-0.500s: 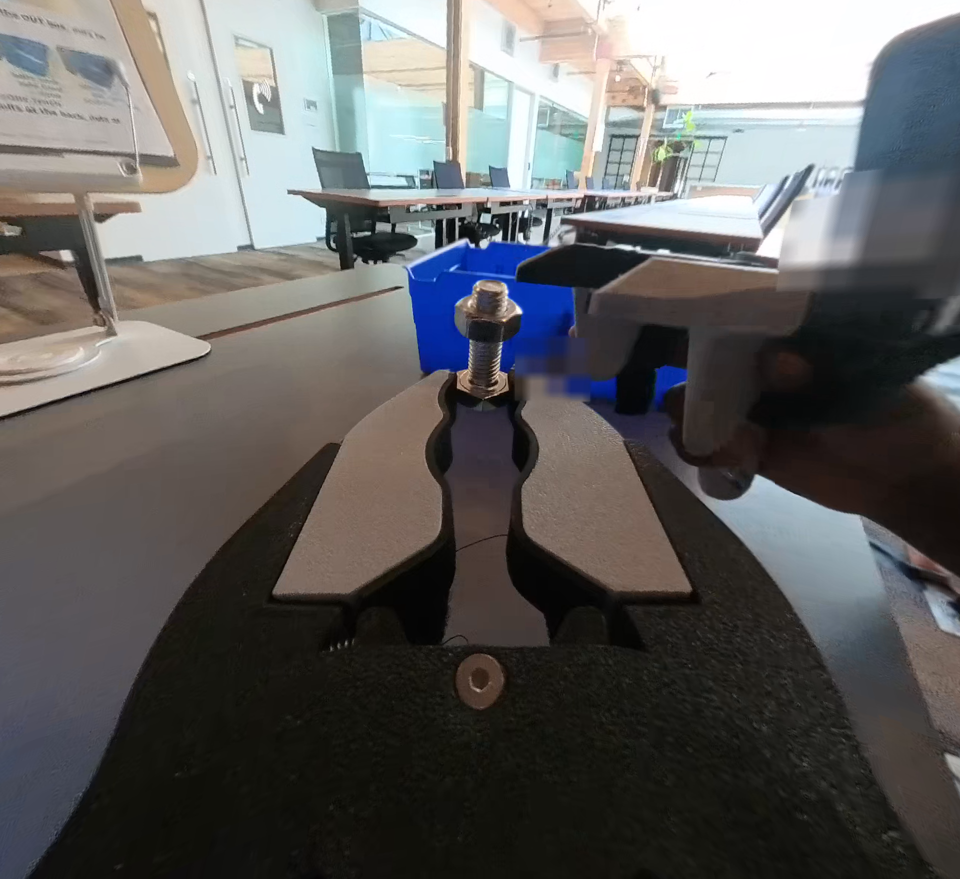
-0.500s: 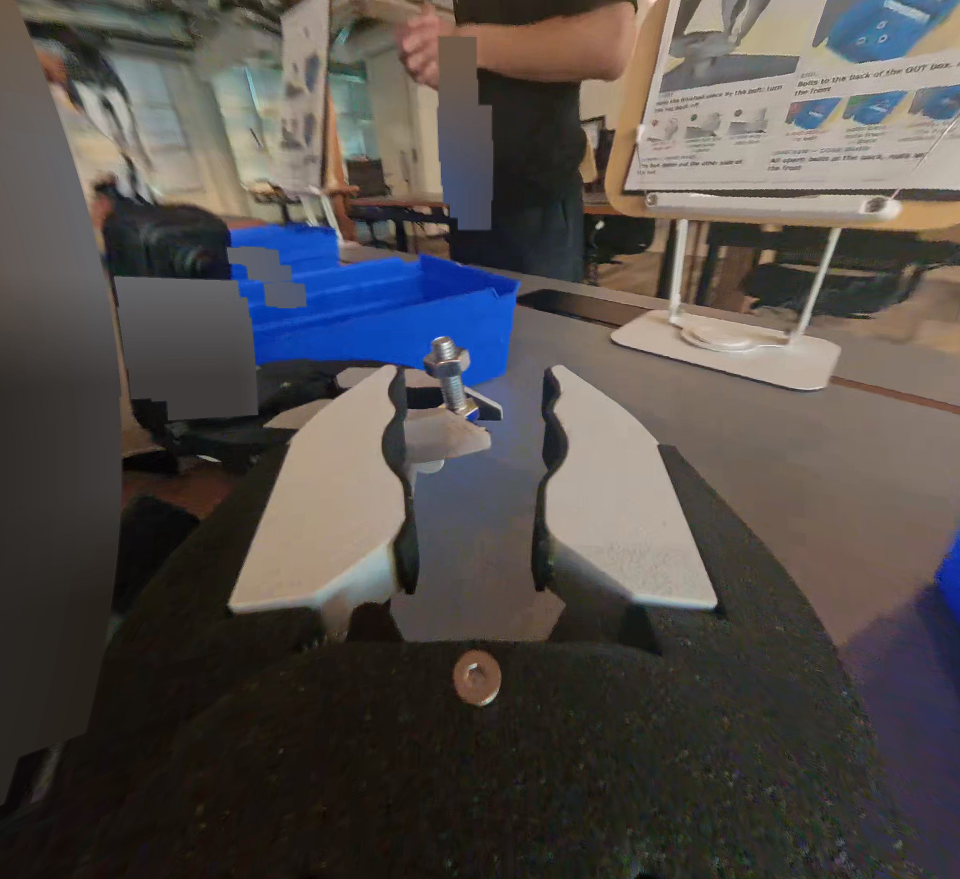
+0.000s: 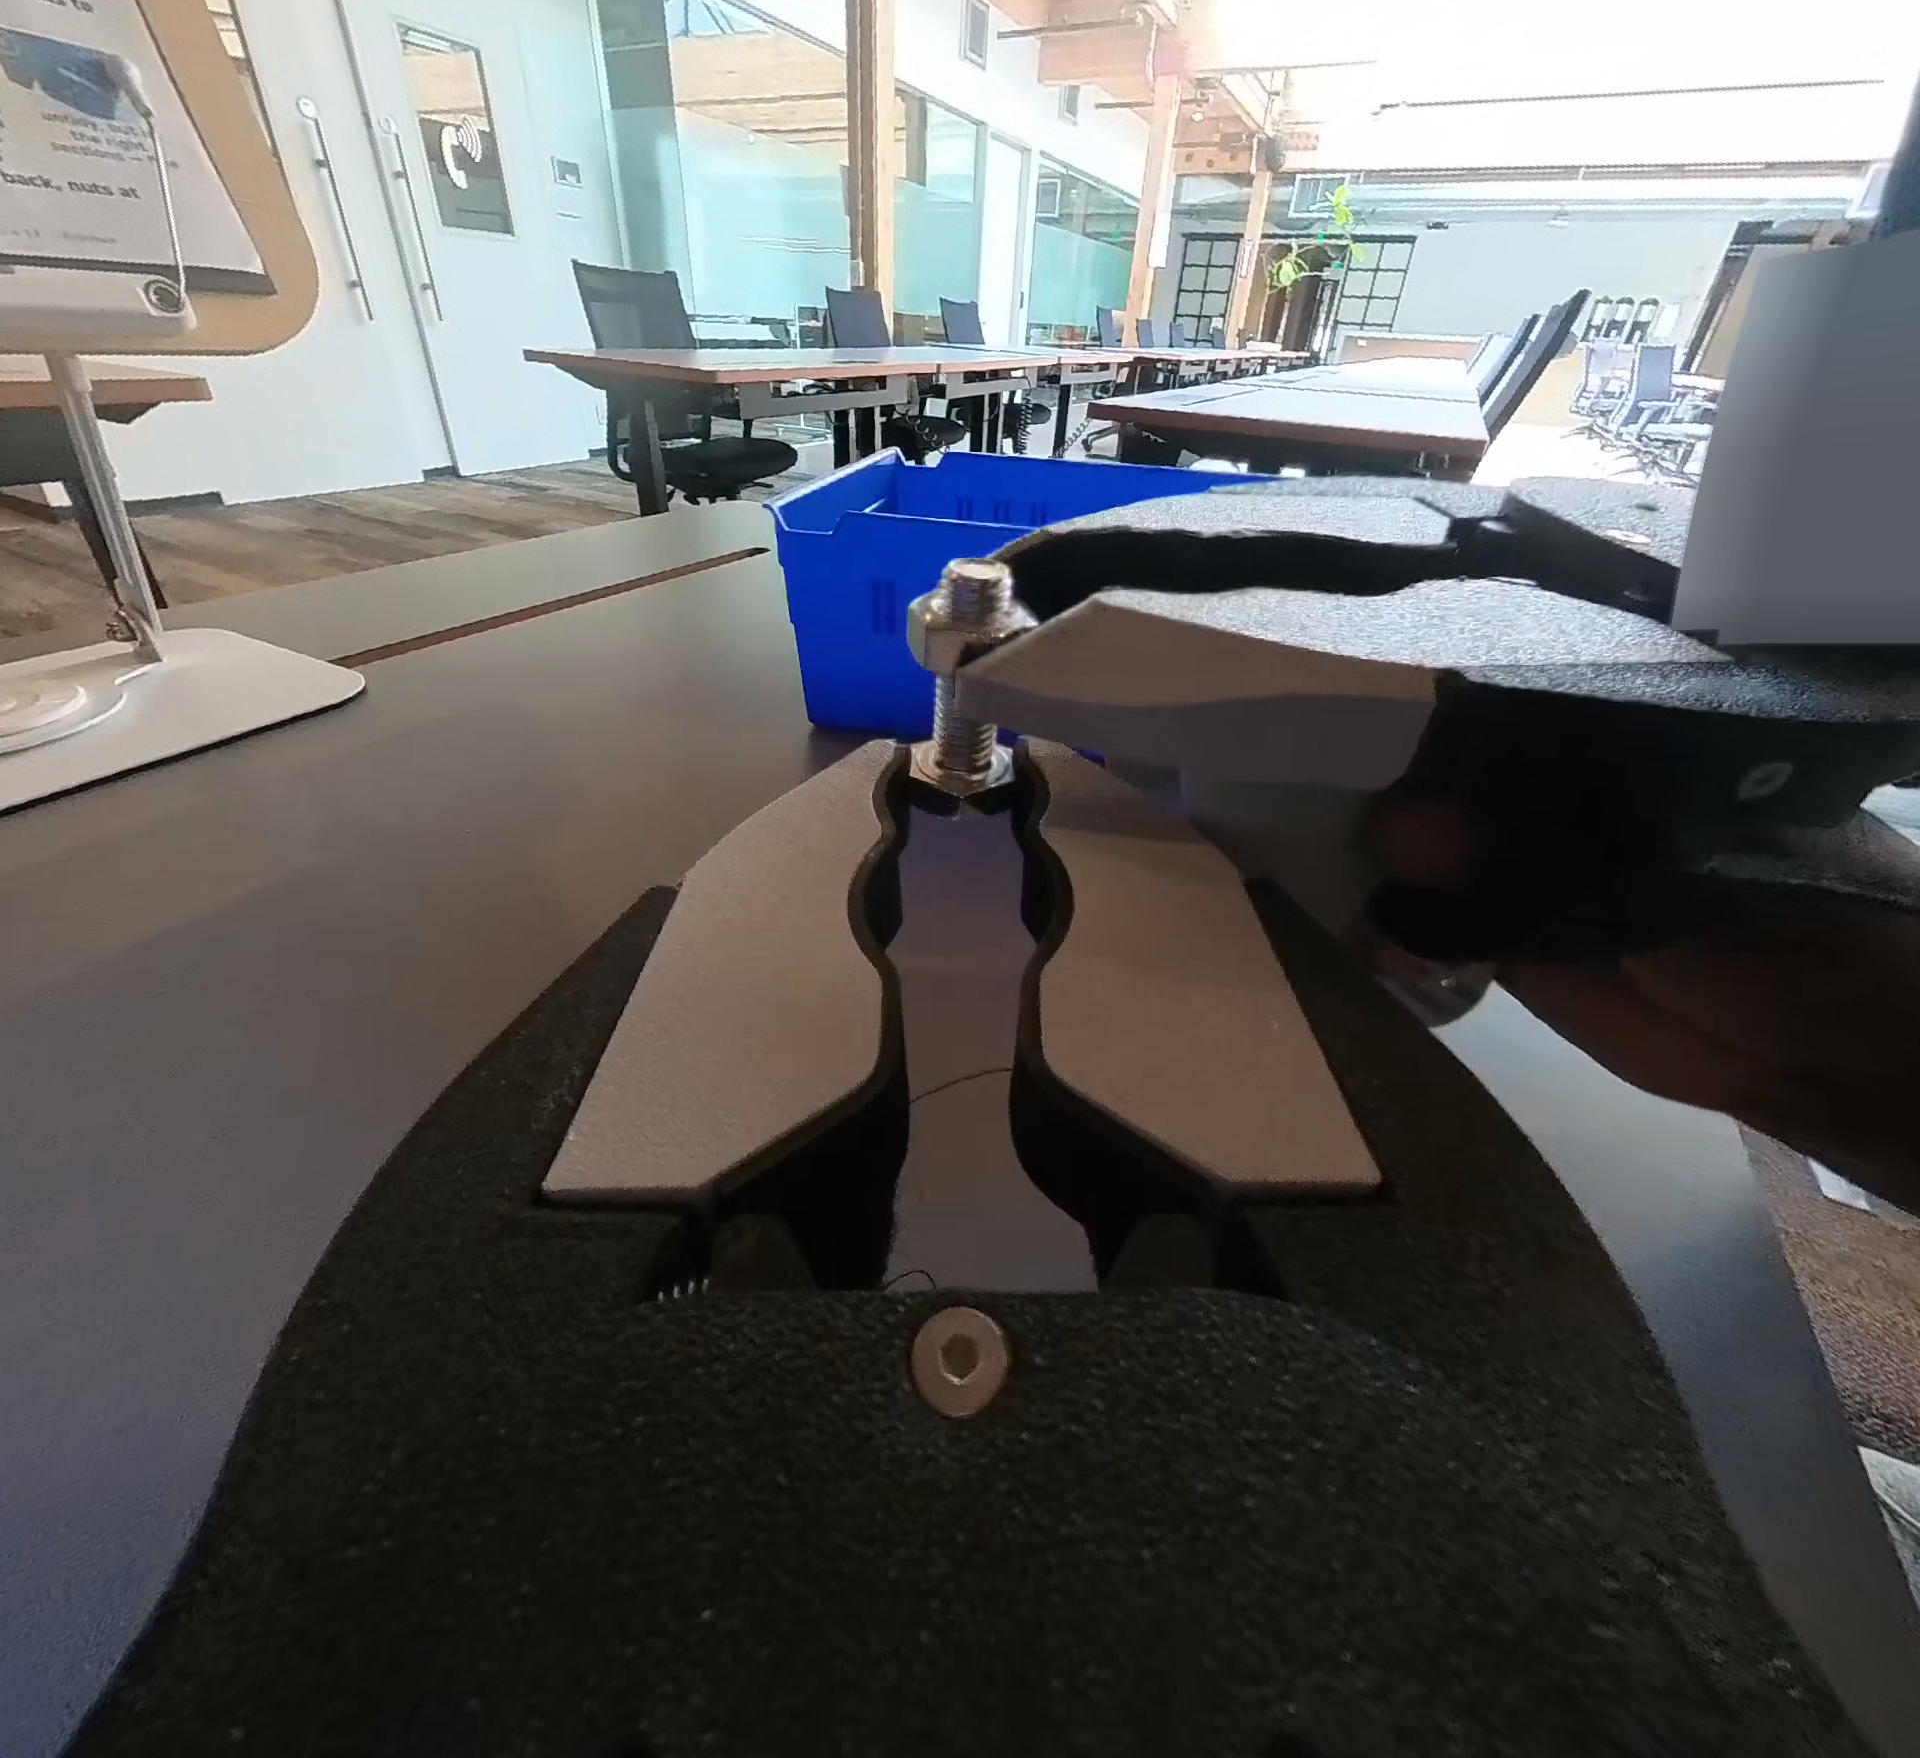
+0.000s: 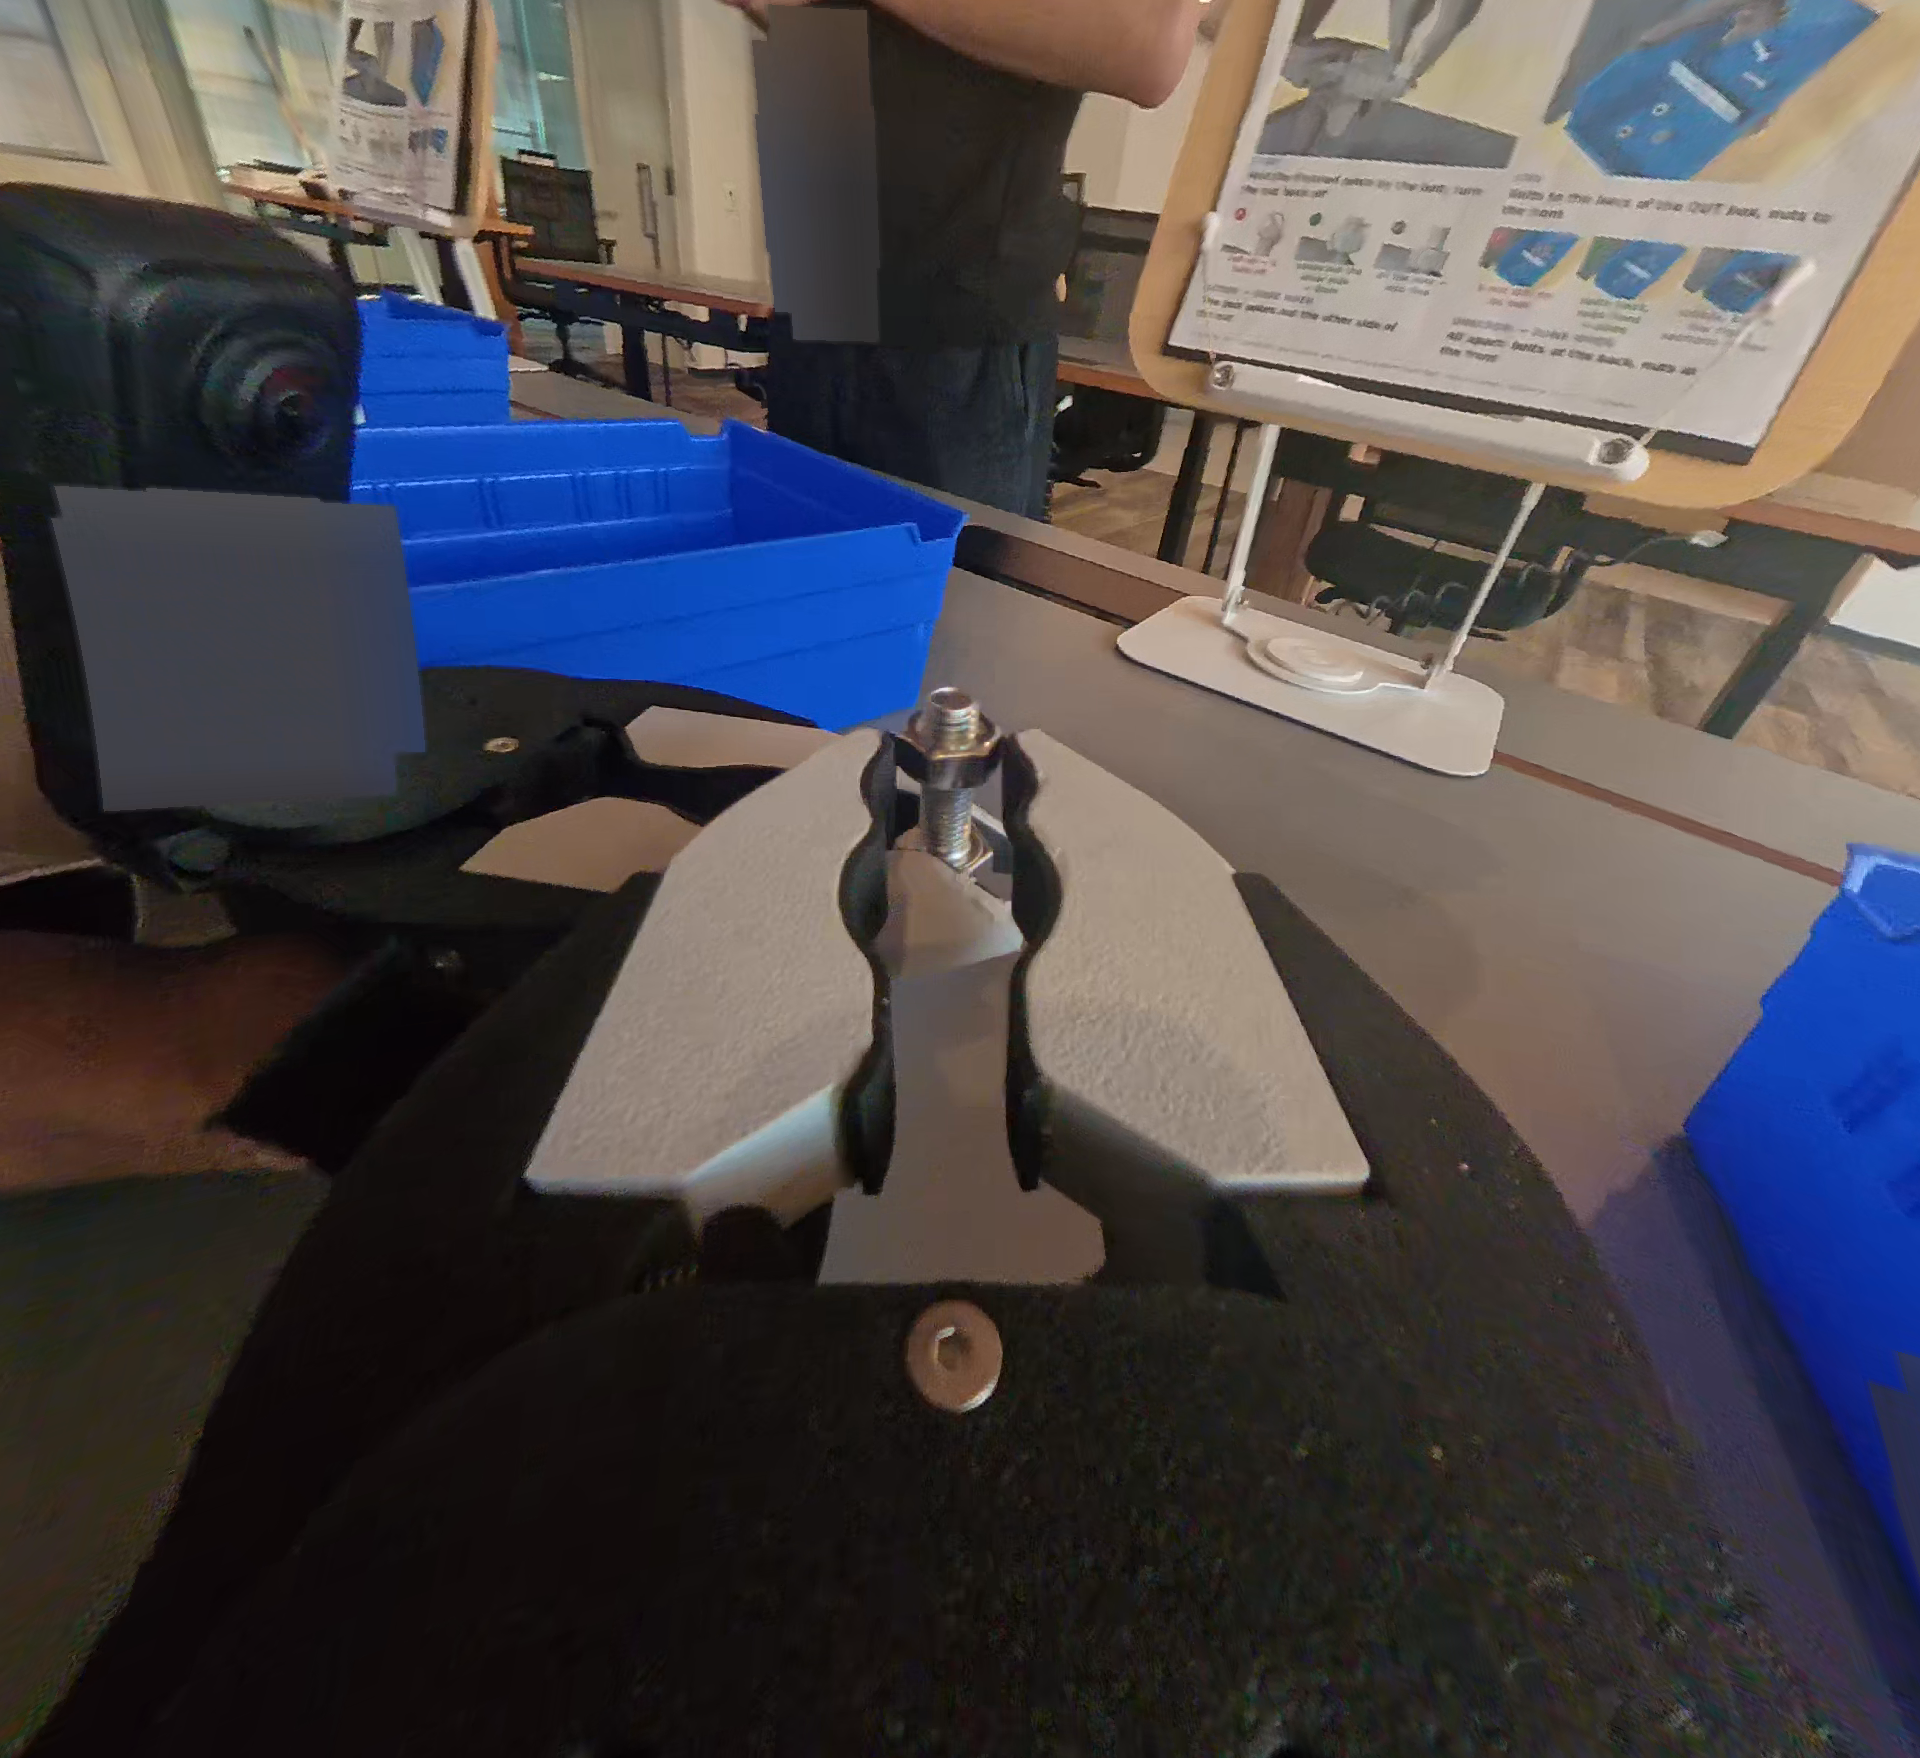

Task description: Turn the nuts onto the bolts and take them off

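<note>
A steel bolt [image 3: 958,721] stands upright with a hex nut [image 3: 951,628] near its top. My left gripper [image 3: 961,778] is shut on the bolt's head and holds it just above the dark table [image 3: 364,877]. My right gripper [image 3: 987,617] comes in from the right, level, with its jaws around the nut. In the right wrist view my right gripper [image 4: 948,763] is shut on the nut [image 4: 951,752], with the threaded shaft [image 4: 943,820] below it. The left gripper's fingers [image 4: 582,841] reach in from the left under it.
A blue bin [image 3: 862,586] stands just behind the bolt; it also shows in the right wrist view [image 4: 675,586]. Another blue bin [image 4: 1829,1137] is at the right. An instruction board on a white stand [image 4: 1320,669] is behind. A person [image 4: 987,150] stands beyond the table. The grippers are tip to tip, or close to it.
My right gripper was open and off to the side of the bolt; it has moved in and closed on the nut. My left gripper still holds the bolt head.
</note>
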Demonstrator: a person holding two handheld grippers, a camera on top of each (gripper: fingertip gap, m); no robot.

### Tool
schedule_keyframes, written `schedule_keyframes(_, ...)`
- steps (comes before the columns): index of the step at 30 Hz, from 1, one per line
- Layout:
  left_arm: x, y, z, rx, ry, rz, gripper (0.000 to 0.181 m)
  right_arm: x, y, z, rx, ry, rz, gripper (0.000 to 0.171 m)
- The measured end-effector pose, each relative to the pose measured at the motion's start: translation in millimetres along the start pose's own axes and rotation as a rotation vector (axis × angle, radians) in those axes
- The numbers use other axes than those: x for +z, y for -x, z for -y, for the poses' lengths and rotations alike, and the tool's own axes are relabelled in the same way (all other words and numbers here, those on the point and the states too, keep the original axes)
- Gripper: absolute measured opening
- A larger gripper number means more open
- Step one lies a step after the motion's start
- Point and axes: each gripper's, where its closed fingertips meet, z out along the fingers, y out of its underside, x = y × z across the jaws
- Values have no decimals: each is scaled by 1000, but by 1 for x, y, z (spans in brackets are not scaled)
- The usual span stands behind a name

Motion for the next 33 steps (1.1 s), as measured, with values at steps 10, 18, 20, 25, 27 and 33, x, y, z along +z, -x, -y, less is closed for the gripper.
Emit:
schedule_keyframes(10, -2, -10, 0, -56, 2, -116, 18, -5, 8, 0, -49, -10, 479, 18)
schedule_keyframes(18, -2, -27, -3, -36, 31, -237, 18, -20, 13, -2, -28, -30, 1048, 18)
schedule_keyframes(20, -3, -28, -3, -39, 30, -249, 18, -21, 14, -2, -22, -32, 1131, 18)
schedule_keyframes(25, -4, -28, -2, -38, 20, -252, 18, -20, 15, -1, -12, -26, 1228, 19)
schedule_keyframes(27, -4, -28, -2, -32, 22, -246, 18, -17, 12, 4, 23, -22, 1182, 33)
schedule_keyframes(33, -4, -23, 0, -46, 8, -216, 18, -16, 6, 10, 141, 45, 789, 62)
